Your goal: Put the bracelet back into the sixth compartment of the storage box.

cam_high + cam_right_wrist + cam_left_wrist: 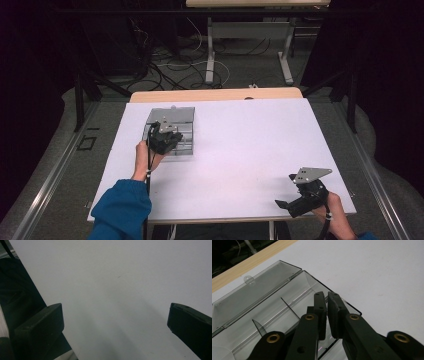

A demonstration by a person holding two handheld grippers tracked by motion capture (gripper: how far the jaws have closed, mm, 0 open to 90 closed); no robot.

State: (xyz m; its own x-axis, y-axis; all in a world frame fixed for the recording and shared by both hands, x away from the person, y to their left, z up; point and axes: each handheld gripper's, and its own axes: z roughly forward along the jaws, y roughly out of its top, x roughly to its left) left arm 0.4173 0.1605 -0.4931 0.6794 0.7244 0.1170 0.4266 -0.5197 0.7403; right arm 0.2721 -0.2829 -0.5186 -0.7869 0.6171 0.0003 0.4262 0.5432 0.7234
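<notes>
White tabletop [240, 150], clear compartmented box [262, 300]

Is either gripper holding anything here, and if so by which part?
Left gripper: jaws nearly shut over the clear box's near wall; whether they pinch it cannot be told. Right gripper: open, nothing held.

Clear plastic compartment box [176, 131], lid open flat, on the white table's far-left part.
</notes>
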